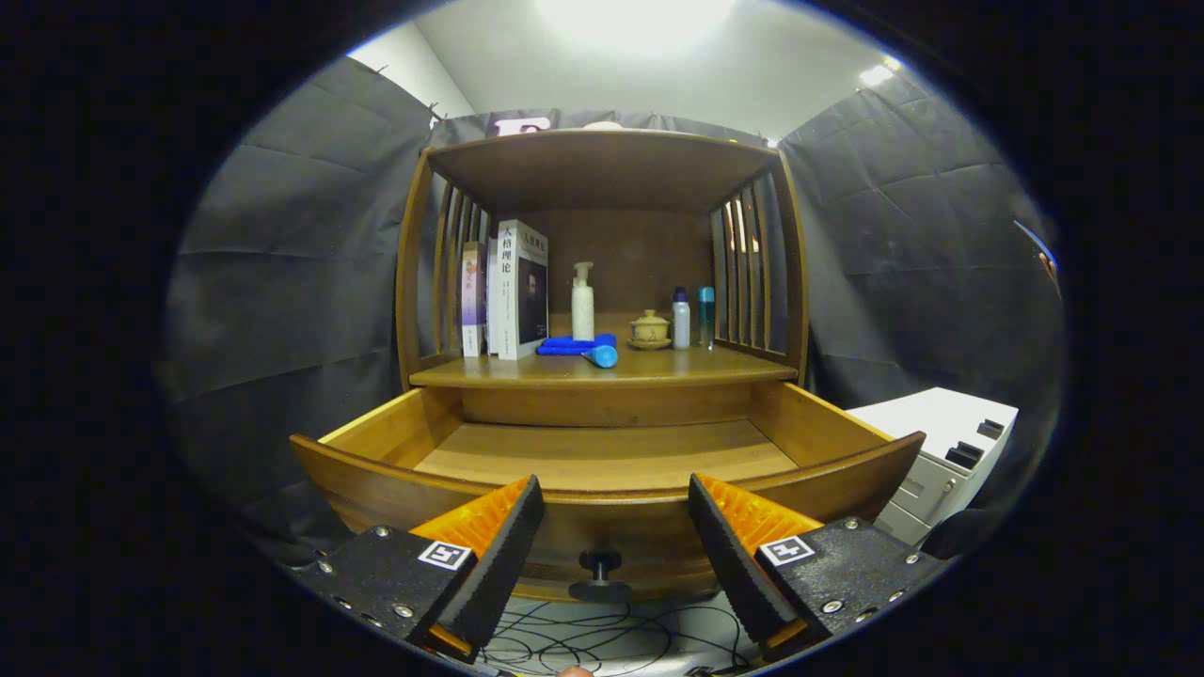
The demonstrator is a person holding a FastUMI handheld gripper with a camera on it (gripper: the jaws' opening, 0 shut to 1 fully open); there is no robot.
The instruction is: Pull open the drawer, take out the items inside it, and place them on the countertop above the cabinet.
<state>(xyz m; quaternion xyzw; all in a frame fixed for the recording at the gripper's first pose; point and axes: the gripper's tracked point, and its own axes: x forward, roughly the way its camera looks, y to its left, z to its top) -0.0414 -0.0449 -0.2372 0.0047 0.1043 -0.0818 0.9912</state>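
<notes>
The wooden drawer (607,456) of the cabinet stands pulled out toward me, and its visible floor is bare. Its dark round knob (599,564) sits on the curved front panel, between my fingers and slightly below their tips. My gripper (616,503) is open just in front of the drawer front, holding nothing. On the countertop (677,369) above the drawer lie a folded blue cloth (569,344) and a blue cylinder (600,355). A white pump bottle (583,303), a small lidded cup (650,329), a white bottle (681,320) and a teal bottle (705,317) stand there too.
Two books (513,287) stand upright at the countertop's left end. Slatted wooden sides (752,273) and a wooden top (602,165) enclose the shelf space. A white cabinet (945,451) stands to the right of the drawer. Black cables (583,635) lie on the floor below the knob.
</notes>
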